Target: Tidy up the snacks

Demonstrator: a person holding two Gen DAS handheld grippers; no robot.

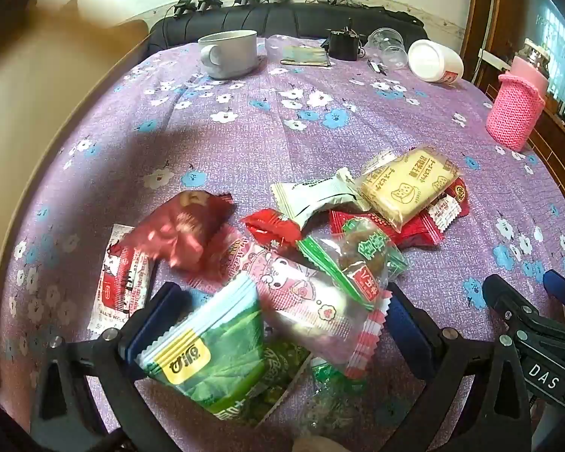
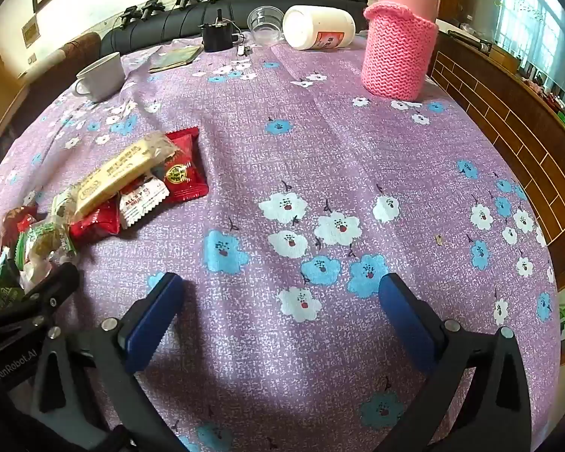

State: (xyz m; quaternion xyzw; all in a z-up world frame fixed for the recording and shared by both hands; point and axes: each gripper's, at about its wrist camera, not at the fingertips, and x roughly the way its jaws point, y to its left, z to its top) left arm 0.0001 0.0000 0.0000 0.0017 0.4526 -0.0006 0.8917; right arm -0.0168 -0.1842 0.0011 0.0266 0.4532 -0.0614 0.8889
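Note:
A pile of wrapped snacks lies on the purple flowered tablecloth [image 1: 245,132]. In the left wrist view my left gripper [image 1: 282,312] is open around a green packet [image 1: 214,358] and a pink cartoon packet [image 1: 309,301]; whether the pads touch them I cannot tell. Beyond lie a dark red packet [image 1: 184,226], a white packet [image 1: 316,196], a yellow biscuit packet [image 1: 406,184] and a green-edged clear packet [image 1: 354,256]. My right gripper [image 2: 278,309] is open and empty over bare cloth [image 2: 320,150], right of the yellow biscuit packet [image 2: 120,173] and a red packet [image 2: 184,173].
At the far edge stand a white mug [image 1: 231,52], a black adapter [image 1: 342,43], clear plastic cups [image 1: 388,45] and a tipped white bottle [image 1: 435,62]. A flask in a pink knitted sleeve [image 2: 399,49] stands at the right. A wooden ledge [image 2: 516,143] borders the table's right side.

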